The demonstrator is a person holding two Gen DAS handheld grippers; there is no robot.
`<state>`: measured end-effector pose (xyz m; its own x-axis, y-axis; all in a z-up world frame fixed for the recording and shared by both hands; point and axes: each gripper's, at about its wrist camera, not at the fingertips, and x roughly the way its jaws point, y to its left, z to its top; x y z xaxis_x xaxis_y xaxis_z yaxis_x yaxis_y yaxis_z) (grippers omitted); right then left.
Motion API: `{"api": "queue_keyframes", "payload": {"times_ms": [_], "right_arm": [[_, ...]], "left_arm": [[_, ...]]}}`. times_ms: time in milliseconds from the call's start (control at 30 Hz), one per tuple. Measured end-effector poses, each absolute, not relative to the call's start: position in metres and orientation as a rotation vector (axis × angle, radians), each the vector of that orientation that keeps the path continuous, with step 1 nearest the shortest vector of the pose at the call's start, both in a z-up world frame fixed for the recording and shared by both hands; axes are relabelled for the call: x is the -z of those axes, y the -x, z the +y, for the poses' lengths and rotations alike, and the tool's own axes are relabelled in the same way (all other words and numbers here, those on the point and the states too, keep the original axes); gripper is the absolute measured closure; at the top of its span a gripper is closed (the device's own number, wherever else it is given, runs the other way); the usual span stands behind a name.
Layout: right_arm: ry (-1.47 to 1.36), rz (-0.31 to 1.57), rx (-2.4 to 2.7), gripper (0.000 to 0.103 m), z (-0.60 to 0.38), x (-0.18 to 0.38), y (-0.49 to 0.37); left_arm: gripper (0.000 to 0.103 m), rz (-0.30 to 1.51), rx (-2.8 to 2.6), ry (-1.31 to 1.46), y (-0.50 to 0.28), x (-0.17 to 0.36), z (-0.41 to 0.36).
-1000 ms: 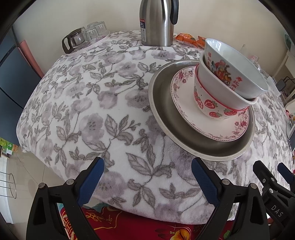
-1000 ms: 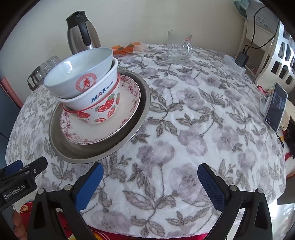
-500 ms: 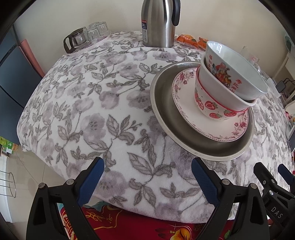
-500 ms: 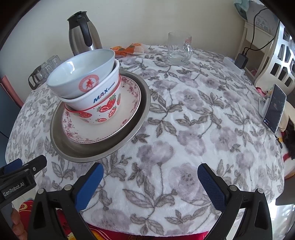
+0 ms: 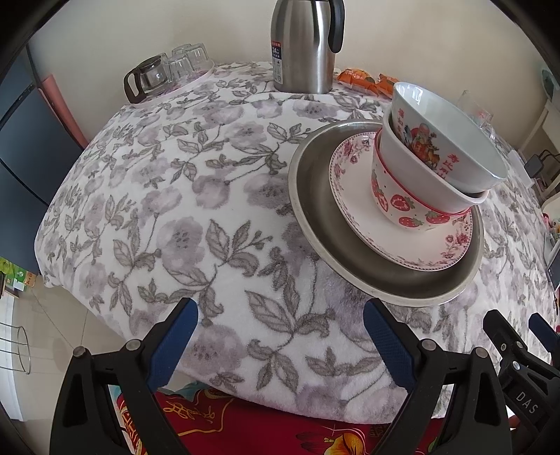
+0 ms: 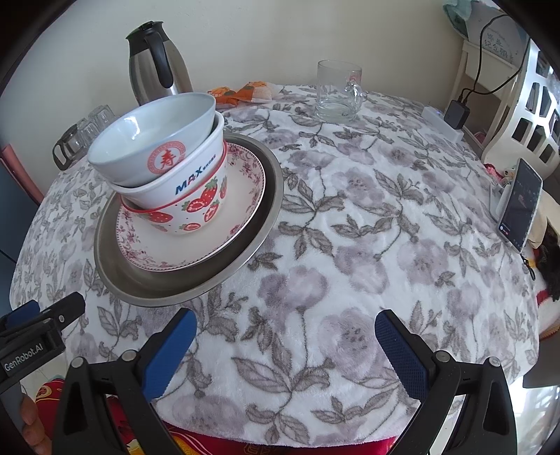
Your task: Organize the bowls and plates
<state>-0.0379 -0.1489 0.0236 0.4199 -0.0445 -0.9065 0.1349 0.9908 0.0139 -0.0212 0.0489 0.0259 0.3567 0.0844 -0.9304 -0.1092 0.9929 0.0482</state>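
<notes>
Camera nearer — bowls [image 5: 430, 168] in plate [image 5: 353, 210]

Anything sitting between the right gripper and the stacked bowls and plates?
Nothing visible does. Only bare floral tablecloth lies between the open right gripper and the metal plate carrying the stack. The glass mug stands far behind, off that path.

We note a cream wall [image 5: 140, 31] behind the worktop [image 5: 210, 196], which is covered in floral fleece. Pale tiled floor [image 5: 45, 315] lower left; white lattice furniture [image 6: 532, 105] at right. Daylight, diffuse.
</notes>
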Motion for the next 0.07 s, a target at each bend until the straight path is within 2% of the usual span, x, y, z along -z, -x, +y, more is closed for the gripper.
{"api": "queue_keyframes", "payload": {"times_ms": [67], "right_arm": [[-0.089, 1.132, 0.113, 0.000, -0.1489, -0.0236, 0.0379]], "left_arm": [[0.007, 1.203, -0.125, 0.025, 0.0210, -0.0257, 0.0492]]}}
